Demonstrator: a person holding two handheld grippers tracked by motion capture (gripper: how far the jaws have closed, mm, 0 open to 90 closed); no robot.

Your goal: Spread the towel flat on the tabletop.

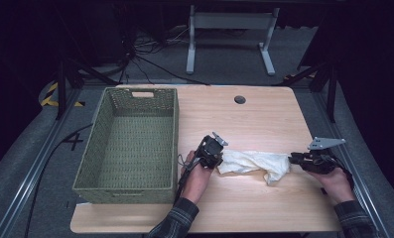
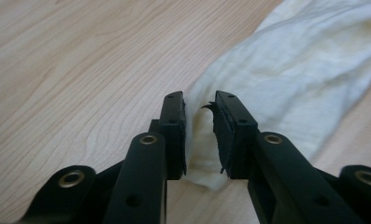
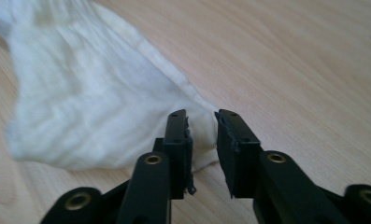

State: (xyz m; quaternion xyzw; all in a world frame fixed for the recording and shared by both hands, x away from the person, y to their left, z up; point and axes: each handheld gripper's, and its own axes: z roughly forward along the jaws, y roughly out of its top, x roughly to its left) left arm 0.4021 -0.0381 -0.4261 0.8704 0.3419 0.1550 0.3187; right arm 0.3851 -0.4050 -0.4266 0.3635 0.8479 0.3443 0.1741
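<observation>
Both pairs of jaws stand apart, each straddling an end of the white cloth (image 1: 254, 163): the left gripper (image 2: 200, 133) at its left end, the right gripper (image 3: 203, 149) at its right corner. The cloth lies bunched on the wooden table (image 1: 244, 119), its long axis running left to right, near the front edge. A green woven basket (image 1: 102, 144) sits to the left.

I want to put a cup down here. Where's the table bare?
Bare wood lies beyond the cloth, from the basket to the right edge, around the hole, and along the front edge. The basket's inside is empty too. It is crowded mid-table, where left claw and right claw flank the cloth.
</observation>
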